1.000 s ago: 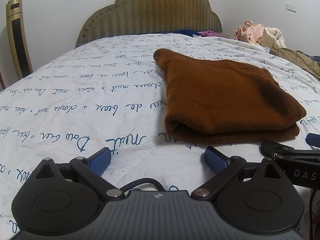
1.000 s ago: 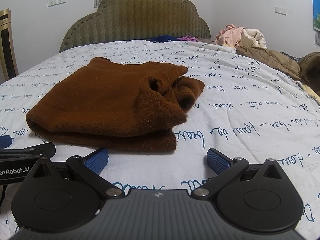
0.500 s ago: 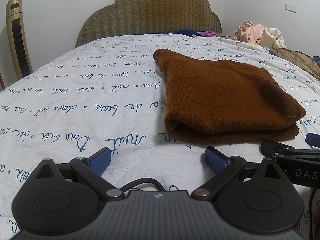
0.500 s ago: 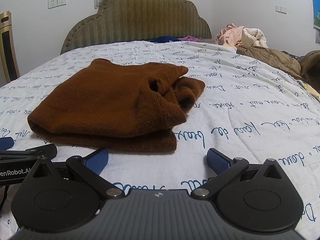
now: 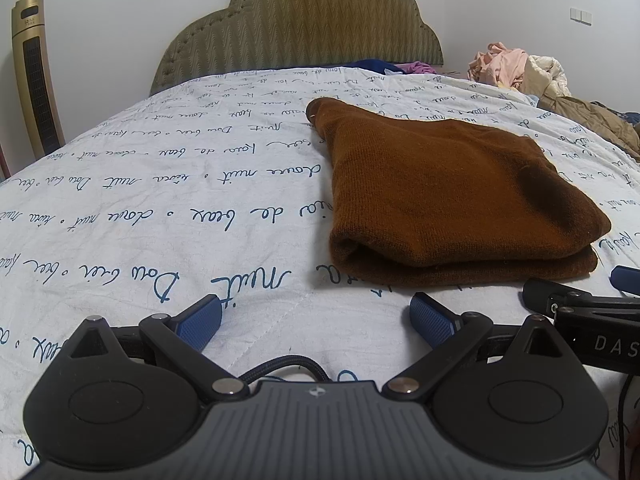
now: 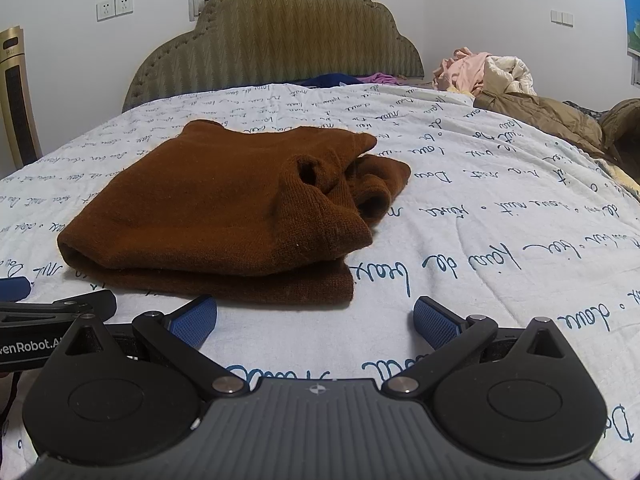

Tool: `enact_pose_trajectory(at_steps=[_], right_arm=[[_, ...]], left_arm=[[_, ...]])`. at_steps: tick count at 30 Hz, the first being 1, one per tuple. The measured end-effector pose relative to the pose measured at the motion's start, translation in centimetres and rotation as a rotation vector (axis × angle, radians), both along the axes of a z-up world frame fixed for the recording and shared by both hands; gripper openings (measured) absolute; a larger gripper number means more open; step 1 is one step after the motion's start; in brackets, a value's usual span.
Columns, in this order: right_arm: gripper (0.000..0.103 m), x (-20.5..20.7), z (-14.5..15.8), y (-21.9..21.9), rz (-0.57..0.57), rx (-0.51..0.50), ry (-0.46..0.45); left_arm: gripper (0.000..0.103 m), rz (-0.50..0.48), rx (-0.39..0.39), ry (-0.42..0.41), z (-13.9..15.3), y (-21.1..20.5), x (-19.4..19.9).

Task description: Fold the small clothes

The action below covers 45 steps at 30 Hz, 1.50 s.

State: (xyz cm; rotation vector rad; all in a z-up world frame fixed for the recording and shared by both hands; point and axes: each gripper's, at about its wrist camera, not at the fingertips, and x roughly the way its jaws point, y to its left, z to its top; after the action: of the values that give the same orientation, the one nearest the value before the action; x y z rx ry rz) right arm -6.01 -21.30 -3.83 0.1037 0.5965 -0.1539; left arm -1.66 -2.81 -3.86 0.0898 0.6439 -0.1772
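Both hand-held grippers (image 5: pixel 314 318) (image 6: pixel 314 316) spread wide, empty; bedspread (image 5: pixel 160 208) script reads "nuit"; brown sweater (image 6: pixel 224 208) folded.

In the left wrist view the right gripper (image 5: pixel 600 300) runs off the right edge, its printed lettering cut short. The left gripper (image 6: pixel 40 304) is likewise cropped at the right wrist view's left edge. The heaped clothes (image 6: pixel 484 70) by the bed's far right corner are too small to sort.

Bed (image 5: pixel 168 184): white quilted cover printed with blue script, padded olive headboard (image 5: pixel 304 28) at far end. 1 folded brown knit garment (image 5: pixel 448 200) lies flat on it. Loose clothes pile (image 6: pixel 500 76) at far right edge.
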Motion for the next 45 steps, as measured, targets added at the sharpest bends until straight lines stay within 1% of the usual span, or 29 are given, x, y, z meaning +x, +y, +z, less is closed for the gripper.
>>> enact_pose_trajectory(at_steps=[17,28,34,37,40,43,45], right_arm=[[0.103,-0.2,0.0,-0.3,-0.003,0.026,-0.012],[0.103,-0.2,0.1,-0.1,-0.004,0.011,-0.007],[0.103,-0.7,0.8,-0.1,0.016,0.003,-0.01],[0.103,-1.2,1.7,-0.4,0.028,0.006,-0.009],[0.103,-1.8,2.7,-1.1,0.031,-0.011,-0.016],[0.103,-2.2,3.3,-2.2,0.026,-0.024,-0.02],[0.103,-2.4,3.5,-3.2,0.015,-0.009,-0.015]], left_arm=[[0.101,0.0,-0.001,0.0,0.0,0.0,0.0],[0.101,-0.001,0.01,0.002,0.1,-0.4,-0.1],[0.101,-0.007,0.007,0.008,0.9,0.1,-0.3],[0.101,0.021,0.001,-0.008,2.1,1.5,-0.4],[0.101,0.06,-0.032,-0.021,3.7,4.1,-0.4],[0.101,0.14,-0.073,-0.028,5.1,7.7,-0.1],[0.101,0.205,-0.098,-0.031,5.7,10.2,0.1]])
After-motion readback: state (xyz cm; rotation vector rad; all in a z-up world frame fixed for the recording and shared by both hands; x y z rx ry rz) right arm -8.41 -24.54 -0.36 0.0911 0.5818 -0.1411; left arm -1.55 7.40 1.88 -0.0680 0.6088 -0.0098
